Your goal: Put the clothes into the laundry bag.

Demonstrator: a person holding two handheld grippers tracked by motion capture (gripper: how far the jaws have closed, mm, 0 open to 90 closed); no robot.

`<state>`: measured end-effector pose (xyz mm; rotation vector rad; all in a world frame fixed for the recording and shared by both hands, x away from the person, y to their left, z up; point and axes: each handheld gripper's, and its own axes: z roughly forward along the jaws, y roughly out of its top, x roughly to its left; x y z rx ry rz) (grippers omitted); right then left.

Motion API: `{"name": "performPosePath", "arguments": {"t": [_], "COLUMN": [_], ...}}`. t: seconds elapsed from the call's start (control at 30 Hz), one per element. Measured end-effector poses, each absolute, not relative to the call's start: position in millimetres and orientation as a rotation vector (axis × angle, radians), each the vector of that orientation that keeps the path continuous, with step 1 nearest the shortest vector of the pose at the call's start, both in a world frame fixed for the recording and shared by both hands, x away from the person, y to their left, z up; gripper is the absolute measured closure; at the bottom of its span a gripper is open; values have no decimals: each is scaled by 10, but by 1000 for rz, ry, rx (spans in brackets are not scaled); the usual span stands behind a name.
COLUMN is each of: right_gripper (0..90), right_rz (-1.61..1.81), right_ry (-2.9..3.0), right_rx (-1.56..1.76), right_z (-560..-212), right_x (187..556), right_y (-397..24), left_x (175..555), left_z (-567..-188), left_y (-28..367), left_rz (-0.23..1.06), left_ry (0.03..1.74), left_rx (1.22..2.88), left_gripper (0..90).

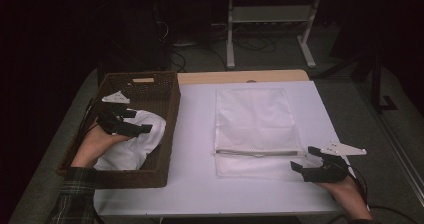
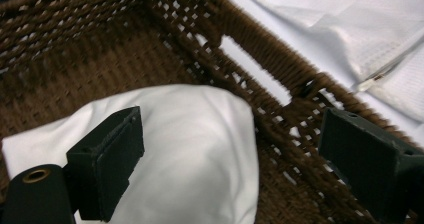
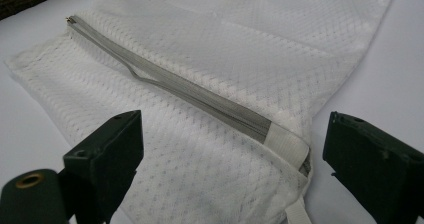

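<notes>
1. Hovering inside the wicker basket, the left gripper is sitting wide open just above the white cloth, gripping nothing.
2. That cloth is lying bunched up on the basket floor, toward the basket's near end.
3. Off to the basket's right, the mesh laundry bag is lying flat on the table, grey zipper running across it.
4. At the bag's near right corner, the right gripper is hanging with jaws spread, empty too.
</notes>
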<state>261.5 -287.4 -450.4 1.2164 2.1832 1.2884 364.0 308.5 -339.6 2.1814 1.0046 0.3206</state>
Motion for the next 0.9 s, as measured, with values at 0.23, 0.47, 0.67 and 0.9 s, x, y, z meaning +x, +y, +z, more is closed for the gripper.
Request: {"name": "performPosePath", "arguments": {"t": [0.23,0.47,0.67,0.9], "right_gripper": [88,88,88,88], "right_rz": [1287,1287,1285,1281], "right_ry": [2187,2189,2192,2192], "right_rx": [1217,1217,1219,1219], "right_z": [-4510,-4513,-4519,-4523], "right_x": [2616,2619,2621,2623], "right_y": [-2871,-2869,-2867,-2872], "left_x": [3670,3720,3742,3764], "left_z": [-3450,-3599,-3703,-3820], "left_y": [3160,3198,3188,3233], "left_rz": [351,335,348,324], "left_ry": [1040,1060,1080,1121], "left_rx": [2205,2278,2344,2412], "left_gripper": [106,108,106,108]}}
